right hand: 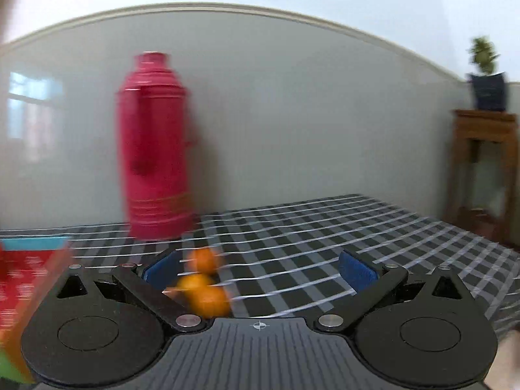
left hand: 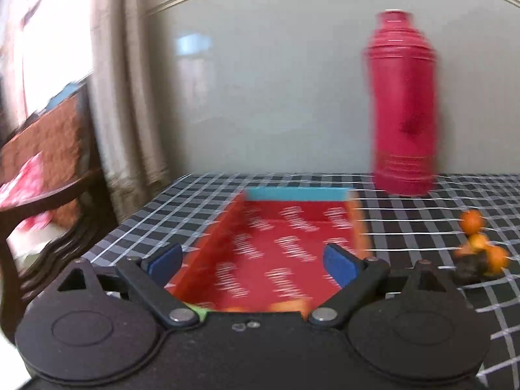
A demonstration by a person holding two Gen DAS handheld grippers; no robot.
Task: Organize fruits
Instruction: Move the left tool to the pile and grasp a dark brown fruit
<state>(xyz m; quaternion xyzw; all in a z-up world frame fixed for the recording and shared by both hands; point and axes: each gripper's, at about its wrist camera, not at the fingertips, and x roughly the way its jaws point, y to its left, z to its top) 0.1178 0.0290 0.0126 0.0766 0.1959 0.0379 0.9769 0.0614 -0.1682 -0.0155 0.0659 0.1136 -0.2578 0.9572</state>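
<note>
Three oranges [right hand: 203, 287] are lying clustered on the checked tablecloth [right hand: 308, 243] beside the red box [left hand: 276, 253], the wide-open right gripper [right hand: 260, 271] facing them, the wide-open left gripper [left hand: 252, 263] hovering, apparently steadying the box.

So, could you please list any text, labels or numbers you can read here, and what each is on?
None can be read.
Box: rows of white print on its red inside, too blurred to read.
Flask: a dark mark on its front, blurred; no legible lettering.
</note>
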